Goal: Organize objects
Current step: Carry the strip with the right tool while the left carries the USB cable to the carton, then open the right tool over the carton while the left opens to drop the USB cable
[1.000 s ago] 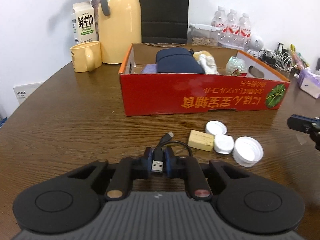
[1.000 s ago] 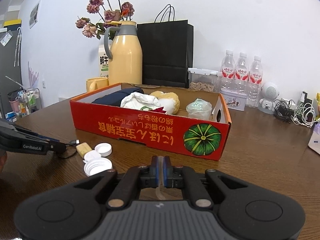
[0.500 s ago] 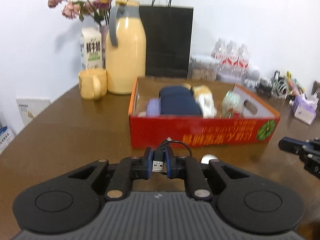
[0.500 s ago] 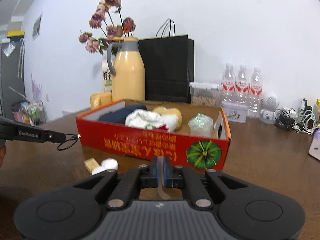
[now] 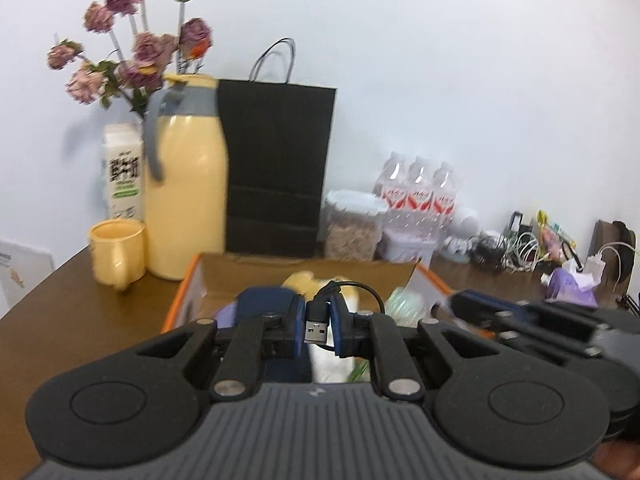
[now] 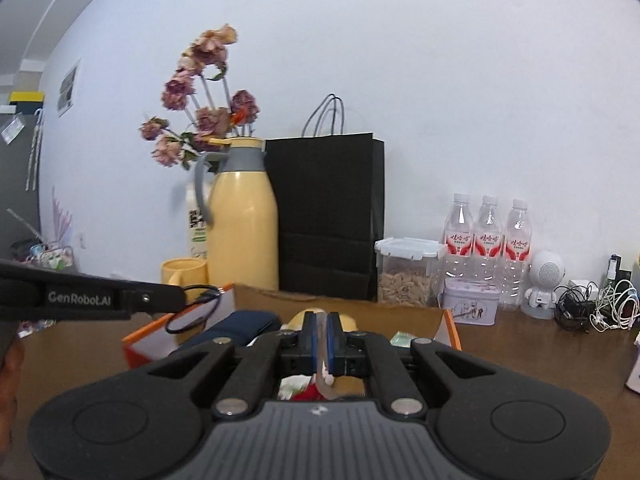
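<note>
Left gripper point(image 5: 318, 330) was clamped on the plug end of a short USB cable point(image 5: 316, 326), loop dangling ahead of the fingers, right over the open cardboard box point(image 5: 182, 300), presumably for dropping it in. Right gripper point(image 6: 321, 340) sat squeezed together just alongside; it might've pinched something thin, honestly couldn't tell through the blur.

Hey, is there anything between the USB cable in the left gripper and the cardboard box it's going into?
Nothing visible blocks it. The left gripper holds the USB cable above the open box, which has no lid. The navy pouch and other items already lie inside. The right gripper hovers beside it, over the box too.
</note>
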